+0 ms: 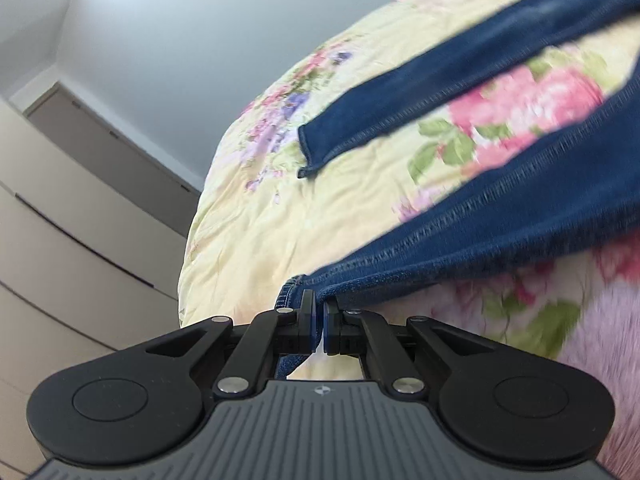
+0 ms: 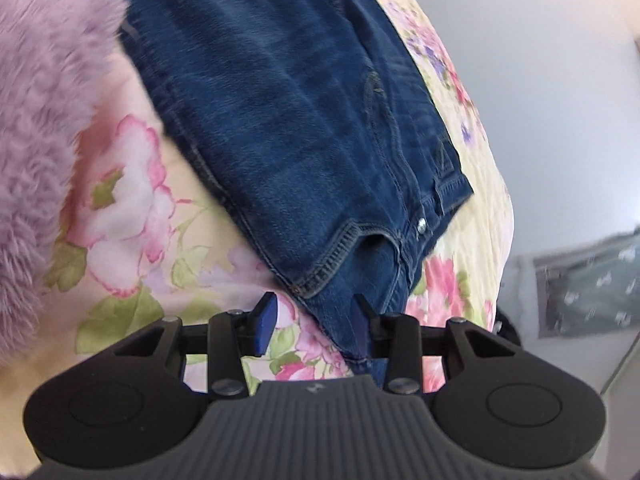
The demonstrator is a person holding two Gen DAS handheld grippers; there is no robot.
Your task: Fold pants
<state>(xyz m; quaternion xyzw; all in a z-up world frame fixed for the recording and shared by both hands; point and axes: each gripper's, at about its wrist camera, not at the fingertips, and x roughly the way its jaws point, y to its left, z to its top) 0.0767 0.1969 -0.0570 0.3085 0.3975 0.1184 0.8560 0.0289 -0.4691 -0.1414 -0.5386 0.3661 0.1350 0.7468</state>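
Note:
Dark blue jeans (image 1: 500, 216) lie spread on a floral bedspread (image 1: 280, 208). In the left wrist view my left gripper (image 1: 319, 312) is shut on the hem of the near pant leg, which is lifted slightly. The other leg (image 1: 440, 92) lies flat farther back. In the right wrist view the waist of the jeans (image 2: 304, 152) with its metal button (image 2: 421, 224) lies in front of my right gripper (image 2: 314, 312). That gripper is open, and the waistband's edge lies between its fingers.
A fluffy lilac blanket (image 2: 40, 128) lies at the left in the right wrist view and shows in the left wrist view (image 1: 592, 344). Beige drawers (image 1: 60, 240) stand left of the bed. A grey patterned cushion (image 2: 592, 284) sits beyond the bed's right edge.

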